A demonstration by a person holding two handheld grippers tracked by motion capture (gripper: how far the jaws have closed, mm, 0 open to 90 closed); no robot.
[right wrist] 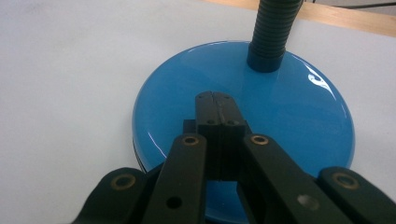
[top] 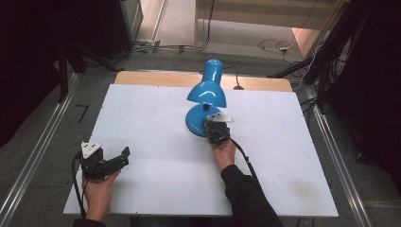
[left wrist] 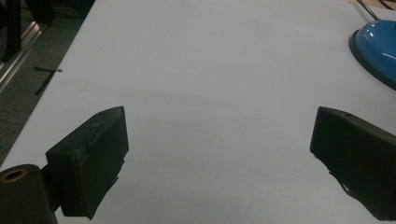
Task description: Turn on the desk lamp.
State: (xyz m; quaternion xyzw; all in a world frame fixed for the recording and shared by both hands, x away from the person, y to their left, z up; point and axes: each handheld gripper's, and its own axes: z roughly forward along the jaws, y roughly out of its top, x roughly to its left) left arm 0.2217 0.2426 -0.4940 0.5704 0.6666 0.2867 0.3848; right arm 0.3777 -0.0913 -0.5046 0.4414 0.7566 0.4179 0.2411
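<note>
The shiny blue metal desk lamp point(top: 206, 92) stands on the far middle part of the flat white counter point(top: 151, 142). Its round blue base point(right wrist: 243, 116) sits flat on the counter. A black ribbed bendy neck point(right wrist: 273, 28) comes up from the back of the base. The blue bell-shaped shade point(top: 208, 87) leans over the base and faces down, as the high view shows. A thin dark cord point(top: 231, 71) runs from behind the lamp to the far edge of the counter.

The right tool point(right wrist: 215, 98) is right over the near side of the base. Its two black jaws are pressed tight together with nothing between them. The tips rest at the top of the base, but I cannot tell if they really touch it. In the high view the right tool sits just at the near edge of the base, with the person's hand point(top: 224, 153) and a dark sleeve point(top: 246, 194) behind it.

The left tool point(left wrist: 219, 144) is well apart from the lamp, near the left front corner of the counter. Its jaws stand wide apart and hold nothing. Bare white counter lies between them. The edge of the blue base peeks in at the top right of the left gripper view. A bare hand point(top: 99, 191) holds this tool from below
</note>
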